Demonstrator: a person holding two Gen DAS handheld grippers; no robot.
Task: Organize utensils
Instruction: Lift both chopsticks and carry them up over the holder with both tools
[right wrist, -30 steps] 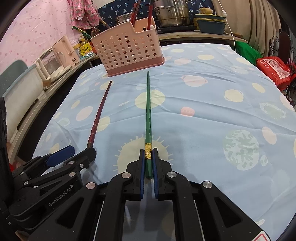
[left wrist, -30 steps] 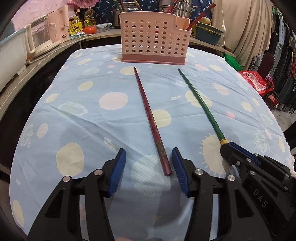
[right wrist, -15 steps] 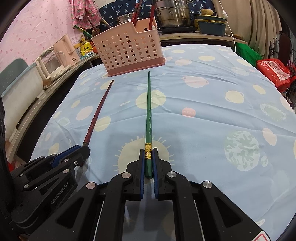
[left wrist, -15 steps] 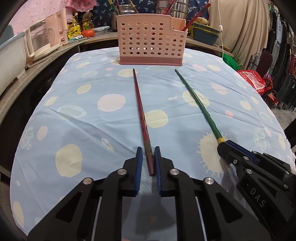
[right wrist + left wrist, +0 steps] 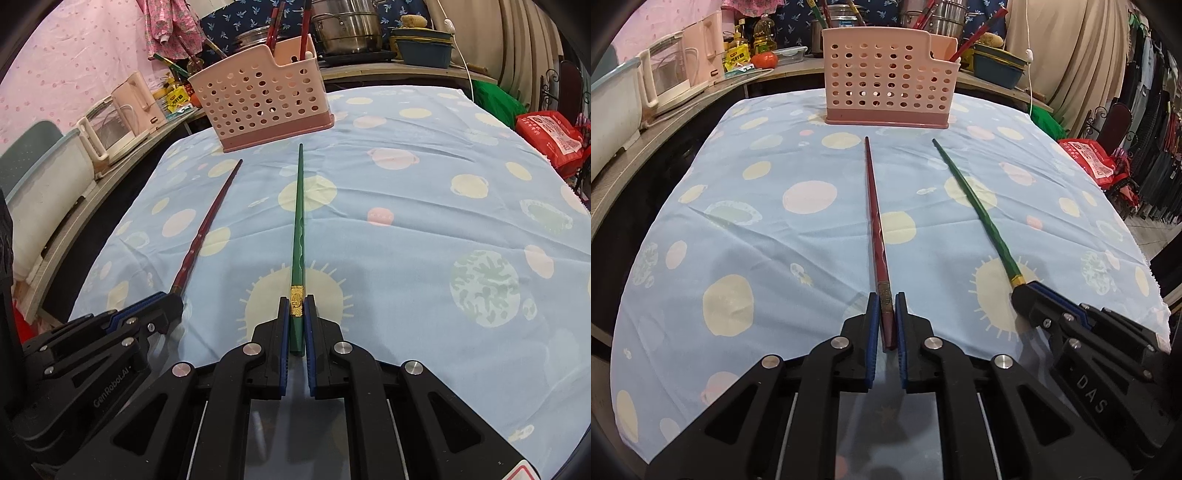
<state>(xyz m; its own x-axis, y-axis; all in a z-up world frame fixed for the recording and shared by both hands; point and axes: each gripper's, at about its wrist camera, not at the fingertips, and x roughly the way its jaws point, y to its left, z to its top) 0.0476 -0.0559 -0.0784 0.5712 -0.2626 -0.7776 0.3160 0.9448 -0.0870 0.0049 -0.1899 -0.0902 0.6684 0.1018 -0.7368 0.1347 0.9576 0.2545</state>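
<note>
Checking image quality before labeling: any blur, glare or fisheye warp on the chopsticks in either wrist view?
Left wrist view: sharp; red chopstick crisp to the tip, table edges bow, corners vignetted, soft shadow beneath the left gripper. Right wrist view: equally sharp; green chopstick in focus, its gold band glints at the right gripper, no blown glare; pink basket leans from distortion.

Two chopsticks (image 5: 875, 221) lie side by side on the tablecloth (image 5: 738, 229), before the basket (image 5: 886, 77).

The pink basket (image 5: 890, 79) hides its utensils' lower ends (perhaps chopsticks), their tops cut off.
</note>
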